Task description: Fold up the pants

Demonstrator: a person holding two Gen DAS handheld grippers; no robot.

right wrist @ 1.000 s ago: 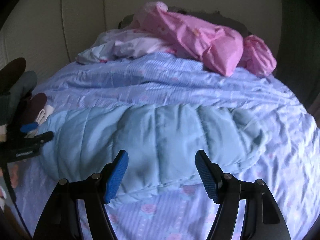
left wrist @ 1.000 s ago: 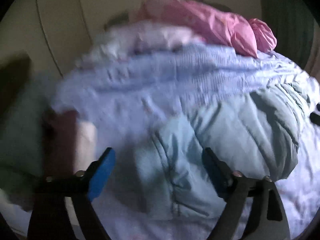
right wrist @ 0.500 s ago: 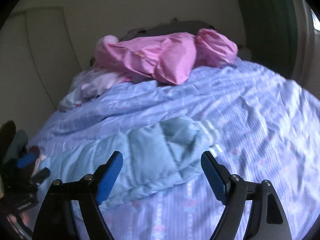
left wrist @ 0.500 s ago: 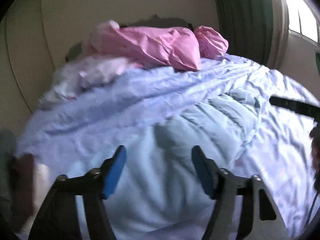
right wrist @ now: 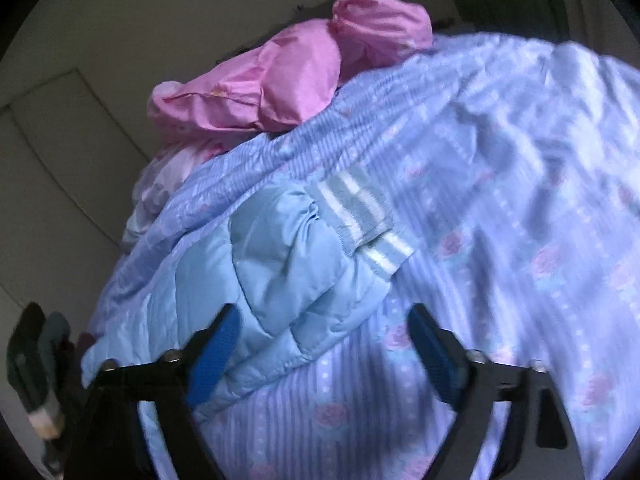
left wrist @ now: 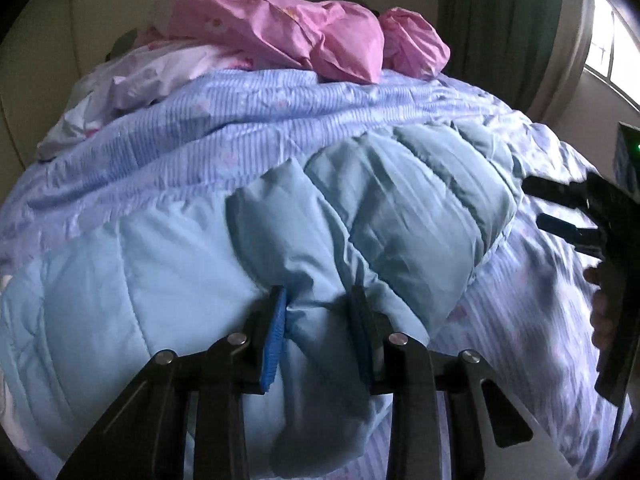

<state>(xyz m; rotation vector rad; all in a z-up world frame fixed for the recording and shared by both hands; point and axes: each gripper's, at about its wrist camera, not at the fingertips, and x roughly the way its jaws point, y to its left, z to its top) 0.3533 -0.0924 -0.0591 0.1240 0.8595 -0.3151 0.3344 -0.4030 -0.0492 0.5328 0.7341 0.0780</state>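
Both blue pads of the left gripper (left wrist: 320,334) pinch a bunched fold of the quilted pants (left wrist: 360,216) at lower centre. Right gripper (right wrist: 324,350) gapes wide, one finger (right wrist: 212,354) over the pants' edge, cuffs (right wrist: 360,220) mid-frame.

no text, label or number can be read on anything here.

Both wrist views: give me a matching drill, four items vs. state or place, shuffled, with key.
Column 1
1. left gripper
2. right gripper
3. pink bedding
4. striped cuffs

Column 2
A. bunched at the far end of the bed
B. open, over the pants' edge
C. at the end of the quilted blue pants
D. shut on a fold of the pants

Pairs: 1-D, 2-B, 3-A, 4-C
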